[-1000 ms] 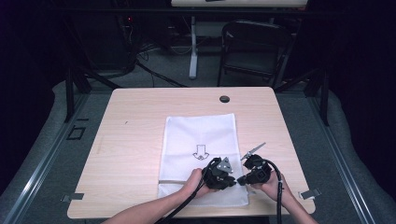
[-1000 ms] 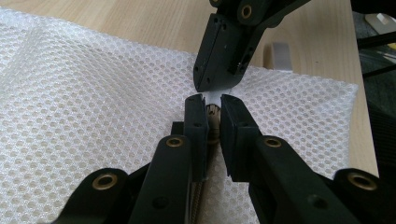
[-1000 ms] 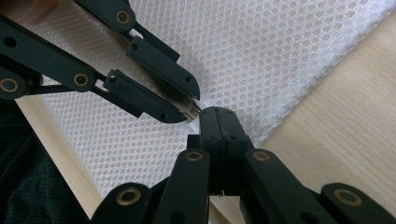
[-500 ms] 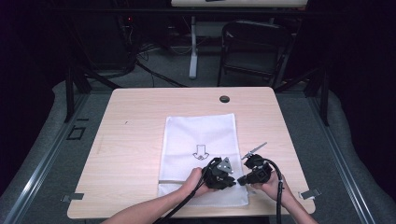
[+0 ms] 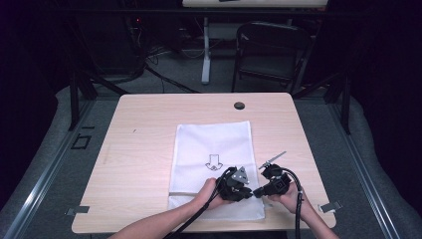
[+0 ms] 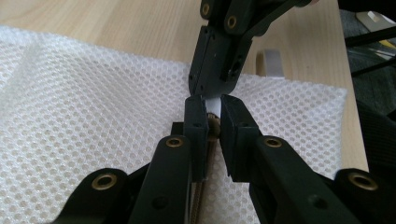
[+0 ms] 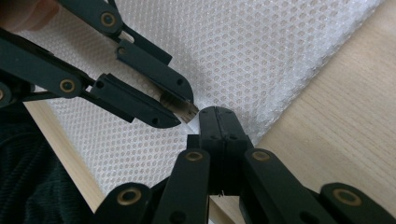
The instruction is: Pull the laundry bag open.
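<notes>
Right claw [image 7: 218,113] jaws pressed fully together at the edge of the white mesh bag [image 7: 243,51] — tip meets the left claw [image 7: 184,109], which comes in from upper left and pinches a small metal zipper pull [image 7: 180,106]. Wood tabletop [image 7: 336,121] to the right.

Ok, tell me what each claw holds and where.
Left claw pinches the mesh bag's zipper pull; right claw is clamped on the bag's fabric beside it.

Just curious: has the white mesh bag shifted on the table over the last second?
No. The white mesh bag lies equally far from the table's dark hole.
</notes>
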`<action>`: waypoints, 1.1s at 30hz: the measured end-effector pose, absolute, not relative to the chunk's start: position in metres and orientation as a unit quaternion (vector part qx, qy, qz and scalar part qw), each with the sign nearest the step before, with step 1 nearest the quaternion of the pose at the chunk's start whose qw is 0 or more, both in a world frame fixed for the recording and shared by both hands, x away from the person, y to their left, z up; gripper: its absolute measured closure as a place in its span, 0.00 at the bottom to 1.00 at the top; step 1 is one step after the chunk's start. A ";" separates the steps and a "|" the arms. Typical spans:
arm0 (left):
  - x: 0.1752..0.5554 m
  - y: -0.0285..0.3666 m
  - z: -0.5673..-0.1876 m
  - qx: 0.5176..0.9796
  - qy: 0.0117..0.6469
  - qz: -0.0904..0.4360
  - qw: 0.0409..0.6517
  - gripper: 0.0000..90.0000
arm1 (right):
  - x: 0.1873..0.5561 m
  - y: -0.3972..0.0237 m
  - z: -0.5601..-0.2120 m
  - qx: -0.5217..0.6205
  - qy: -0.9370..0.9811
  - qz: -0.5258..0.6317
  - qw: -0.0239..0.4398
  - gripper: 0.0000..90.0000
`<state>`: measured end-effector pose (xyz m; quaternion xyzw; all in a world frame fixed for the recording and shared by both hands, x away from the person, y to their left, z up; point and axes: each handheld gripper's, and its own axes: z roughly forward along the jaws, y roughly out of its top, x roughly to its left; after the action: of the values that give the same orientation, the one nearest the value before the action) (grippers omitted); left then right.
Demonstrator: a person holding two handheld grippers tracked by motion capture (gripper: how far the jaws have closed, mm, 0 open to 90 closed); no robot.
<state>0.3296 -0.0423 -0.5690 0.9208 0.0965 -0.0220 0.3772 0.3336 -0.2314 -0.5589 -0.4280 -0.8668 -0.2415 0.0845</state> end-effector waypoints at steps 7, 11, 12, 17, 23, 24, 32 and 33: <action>0.329 -0.045 -0.567 0.932 0.083 -0.009 0.353 0.92 | 0.333 -0.231 -0.559 -0.428 -0.867 -0.241 0.083 1.00; 0.329 -0.042 -0.569 0.930 0.088 -0.016 0.358 0.92 | 0.332 -0.229 -0.559 -0.429 -0.865 -0.247 0.082 1.00; 0.329 -0.042 -0.569 0.930 0.087 -0.016 0.356 0.92 | 0.332 -0.230 -0.558 -0.426 -0.869 -0.239 0.077 1.00; 0.329 -0.042 -0.569 0.931 0.084 -0.014 0.355 0.92 | 0.331 -0.229 -0.558 -0.424 -0.870 -0.240 0.076 1.00; 0.332 -0.029 -0.567 0.931 0.094 -0.013 0.352 0.92 | 0.332 -0.229 -0.557 -0.415 -0.878 -0.229 0.068 1.00; 0.332 -0.027 -0.567 0.930 0.097 -0.016 0.353 0.92 | 0.332 -0.228 -0.557 -0.418 -0.876 -0.231 0.069 1.00; 0.332 -0.026 -0.567 0.930 0.093 -0.019 0.355 0.92 | 0.333 -0.229 -0.556 -0.412 -0.880 -0.224 0.071 1.00; 0.332 -0.026 -0.567 0.931 0.093 -0.018 0.354 0.92 | 0.333 -0.229 -0.556 -0.412 -0.880 -0.224 0.071 1.00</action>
<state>0.3317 -0.0256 -0.5673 0.9306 0.0927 -0.0180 0.3536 0.3328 -0.2292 -0.5563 -0.4116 -0.8805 -0.2245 0.0708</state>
